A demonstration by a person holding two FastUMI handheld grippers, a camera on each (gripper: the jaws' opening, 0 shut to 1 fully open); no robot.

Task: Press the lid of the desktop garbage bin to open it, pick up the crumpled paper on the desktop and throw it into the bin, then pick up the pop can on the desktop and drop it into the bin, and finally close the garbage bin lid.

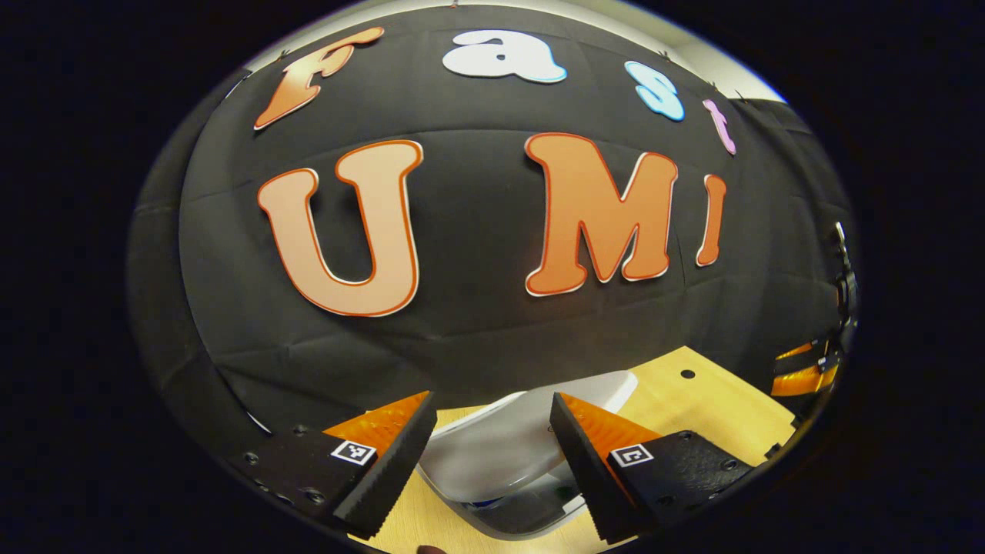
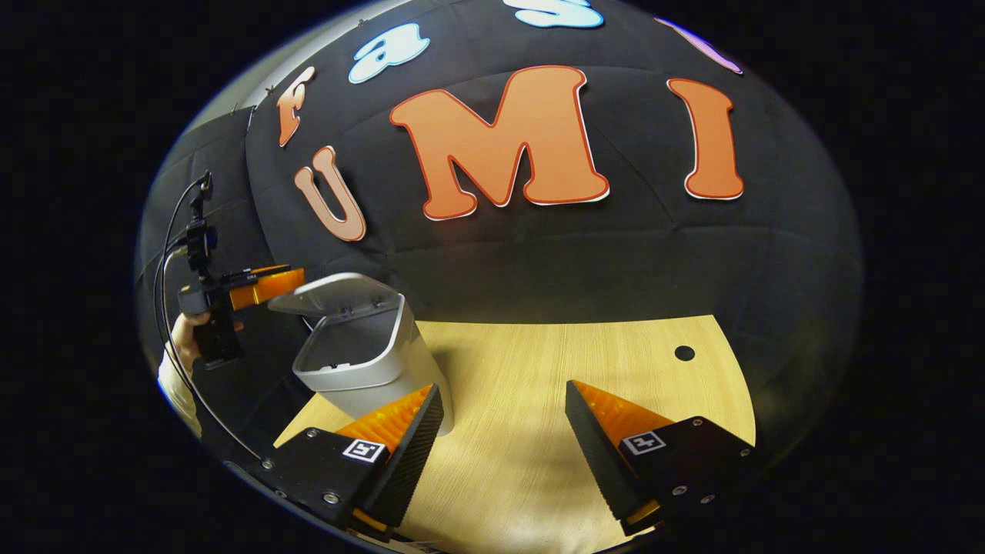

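Observation:
The grey desktop bin [image 2: 369, 377] stands on the wooden table [image 2: 577, 362] with its lid [image 2: 338, 296] tipped up and open. My left gripper [image 2: 286, 280] hovers just behind and above the raised lid, held by a hand [image 2: 183, 331]. In the left gripper view, the left gripper [image 1: 492, 431] is open, looking down past the pale lid [image 1: 500, 450] into the bin's mouth [image 1: 531, 515]. My right gripper [image 2: 504, 423] is open with nothing between its fingers, low over the table to the right of the bin. The right gripper [image 1: 804, 373] also peeks in at the far right edge.
A small dark hole [image 2: 684, 353] marks the tabletop at the back right. The black cloth wall rises directly behind the table. A cable [image 2: 165, 254] loops down from the left gripper's camera mount.

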